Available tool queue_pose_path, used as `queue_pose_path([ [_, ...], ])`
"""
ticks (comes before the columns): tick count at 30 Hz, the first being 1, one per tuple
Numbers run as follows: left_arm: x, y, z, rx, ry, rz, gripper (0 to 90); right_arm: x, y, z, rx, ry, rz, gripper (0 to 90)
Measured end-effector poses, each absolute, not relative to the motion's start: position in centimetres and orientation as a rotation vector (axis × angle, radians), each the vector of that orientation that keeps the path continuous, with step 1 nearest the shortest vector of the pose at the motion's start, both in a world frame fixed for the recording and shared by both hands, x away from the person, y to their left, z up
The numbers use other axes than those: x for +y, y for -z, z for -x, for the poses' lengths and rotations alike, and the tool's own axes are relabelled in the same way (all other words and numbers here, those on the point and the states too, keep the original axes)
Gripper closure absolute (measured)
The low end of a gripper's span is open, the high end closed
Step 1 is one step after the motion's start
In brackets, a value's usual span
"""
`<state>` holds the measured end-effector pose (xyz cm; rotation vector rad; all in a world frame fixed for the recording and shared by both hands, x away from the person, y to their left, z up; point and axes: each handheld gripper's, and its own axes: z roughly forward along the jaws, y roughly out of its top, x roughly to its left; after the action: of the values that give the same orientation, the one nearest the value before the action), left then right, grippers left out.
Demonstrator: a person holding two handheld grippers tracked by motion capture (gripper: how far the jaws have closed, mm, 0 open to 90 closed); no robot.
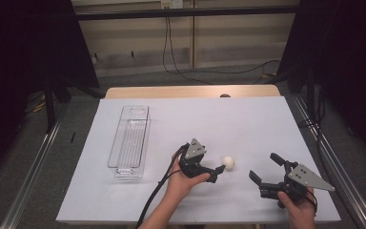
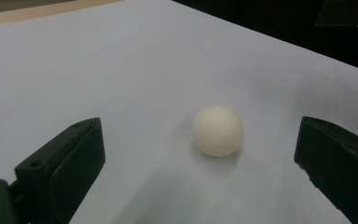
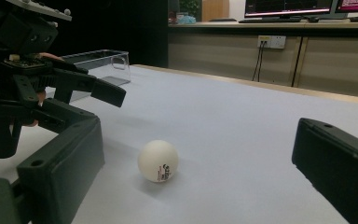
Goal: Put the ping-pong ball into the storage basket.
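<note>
A small white ball (image 1: 228,162) rests on the white table sheet (image 1: 195,119), right of centre near the front. My left gripper (image 1: 218,172) is open just left of the ball and points at it. In the left gripper view the ball (image 2: 217,130) lies a little ahead of the spread jaws, nearer the right one, and touches neither. My right gripper (image 1: 265,167) is open further right and faces the ball from the other side. The right gripper view shows the ball (image 3: 158,160) with a printed mark, well ahead of its jaws, and the left gripper (image 3: 51,84) beyond it.
A clear plastic bin (image 1: 129,140), long and narrow, stands on the left part of the sheet, also seen as the bin (image 3: 98,65) in the right gripper view. The wooden table edge (image 1: 190,91) runs along the back. Metal rails flank both sides.
</note>
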<state>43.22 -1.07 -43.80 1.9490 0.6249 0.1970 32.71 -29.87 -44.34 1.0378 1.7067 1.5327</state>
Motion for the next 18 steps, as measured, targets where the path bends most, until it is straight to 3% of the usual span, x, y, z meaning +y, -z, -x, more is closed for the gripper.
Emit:
queue_pose_path([
  [18, -2.1, 44.11, -43.24, 0.62, -0.159, -1.972, 2.0, -29.81, 44.33, -32.73, 1.699, -1.535, -1.044, 2.1],
])
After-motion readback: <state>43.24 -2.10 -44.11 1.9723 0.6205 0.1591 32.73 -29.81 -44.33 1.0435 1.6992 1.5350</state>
